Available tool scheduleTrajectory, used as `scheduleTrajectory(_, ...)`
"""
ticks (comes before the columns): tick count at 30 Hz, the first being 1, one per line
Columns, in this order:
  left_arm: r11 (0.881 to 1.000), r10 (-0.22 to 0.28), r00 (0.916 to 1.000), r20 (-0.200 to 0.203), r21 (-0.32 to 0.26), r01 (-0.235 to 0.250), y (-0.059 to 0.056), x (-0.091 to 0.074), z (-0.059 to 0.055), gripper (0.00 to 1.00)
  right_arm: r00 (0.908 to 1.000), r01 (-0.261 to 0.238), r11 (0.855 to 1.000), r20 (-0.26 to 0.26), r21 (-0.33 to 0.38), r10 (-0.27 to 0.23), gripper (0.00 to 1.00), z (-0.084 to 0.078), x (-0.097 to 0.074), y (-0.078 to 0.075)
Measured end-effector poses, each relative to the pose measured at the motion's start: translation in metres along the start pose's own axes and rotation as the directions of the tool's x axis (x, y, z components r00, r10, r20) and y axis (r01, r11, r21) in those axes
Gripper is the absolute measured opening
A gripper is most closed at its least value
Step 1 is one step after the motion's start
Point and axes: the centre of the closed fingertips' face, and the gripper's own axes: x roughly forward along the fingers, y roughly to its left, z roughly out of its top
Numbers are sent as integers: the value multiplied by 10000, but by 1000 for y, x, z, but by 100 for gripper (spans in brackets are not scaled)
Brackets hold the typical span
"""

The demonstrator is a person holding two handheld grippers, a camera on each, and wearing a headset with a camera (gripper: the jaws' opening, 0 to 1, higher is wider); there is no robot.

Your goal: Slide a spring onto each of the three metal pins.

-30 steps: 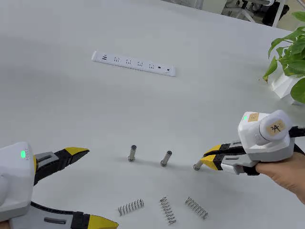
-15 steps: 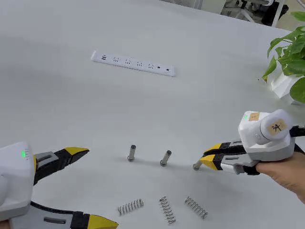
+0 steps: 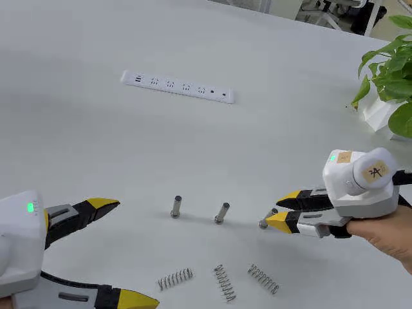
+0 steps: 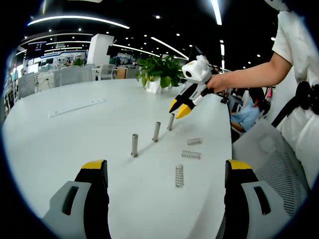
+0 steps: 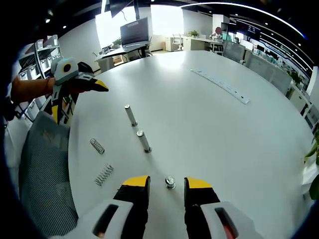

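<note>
Right claw (image 5: 167, 182) is part-spread, jaws straddling the rightmost pin (image 5: 170, 182) without pinching it. Left claw (image 3: 129, 251) is spread wide, empty. Springs (image 3: 224, 282) lie loose at 6 o'clock of the pins (image 3: 222, 212). Risk: an off-centre squeeze or sideways sweep topples that pin, if it stands free.

Yellow tips mark the black left tongs (image 3: 136, 252) and right tongs (image 3: 273, 213); pins (image 3: 222, 213) steel-grey, table (image 3: 96, 141) white.

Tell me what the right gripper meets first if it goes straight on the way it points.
The right gripper would meet the nearest pin first: it stands just ahead, in line with the gap between the open jaws. Depth is hard to judge.
</note>
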Motion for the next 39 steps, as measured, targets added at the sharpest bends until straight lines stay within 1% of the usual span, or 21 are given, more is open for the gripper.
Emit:
scheduleTrajectory(8, 9999, -57, 10000, -35, 150, 58, -1, 0, 3, 98, 9999, -18, 10000, 156, 25, 18, 33, -1, -7, 4)
scheduleTrajectory(15, 9995, -70, 9999, -113, 308, 73, -1, -1, 8, 98, 9991, 50, 10000, 425, -70, -46, 44, -2, -15, 7)
scheduleTrajectory(23, 9988, -115, 9997, -205, 469, 125, -5, -1, 10, 98, 9970, 124, 9999, 770, -24, -122, 53, -8, -27, 15)
scheduleTrajectory(26, 9984, -128, 9995, -300, 549, 144, -6, -2, 10, 98, 9955, 202, 9998, 923, -11, -200, 56, -13, -33, 17)
scheduleTrajectory(31, 9979, -120, 9992, -382, 637, 144, -8, -3, 10, 98, 9918, 232, 9997, 1258, 39, -235, 64, -19, -42, 22)
scheduleTrajectory(39, 9967, -82, 9984, -553, 798, 126, -8, -3, 14, 98, 9851, 266, 9996, 1699, 96, -279, 76, -37, -59, 31)
